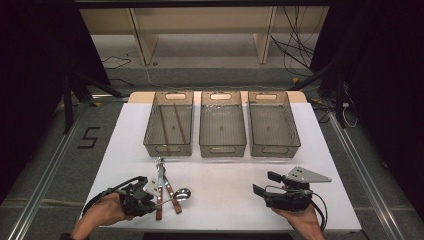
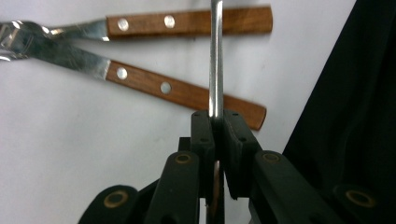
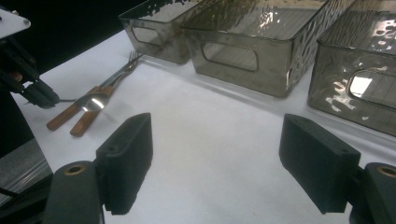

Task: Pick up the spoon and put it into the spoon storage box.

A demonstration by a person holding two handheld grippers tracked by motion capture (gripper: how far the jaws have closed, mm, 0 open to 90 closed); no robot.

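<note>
A steel spoon [image 1: 182, 194] lies at the table's near left, its bowl [image 3: 93, 101] pointing right. My left gripper [image 1: 150, 200] is shut on the spoon's thin handle [image 2: 215, 56], which rises straight from between the pressed pads [image 2: 203, 135]. Under the spoon, two wood-handled forks [image 1: 160, 186] lie crossed, their tines toward the bins; the left gripper view shows their riveted handles [image 2: 182, 92]. My right gripper [image 1: 264, 183] hovers at the near right, open, with nothing between its fingers [image 3: 126, 161].
Three smoky clear bins stand in a row across the middle of the white table [image 1: 225, 200]: left [image 1: 168, 149], middle [image 1: 222, 150], right [image 1: 275, 149]. The left one holds two thin brown sticks [image 1: 172, 122]. A black drop borders the table's near left edge.
</note>
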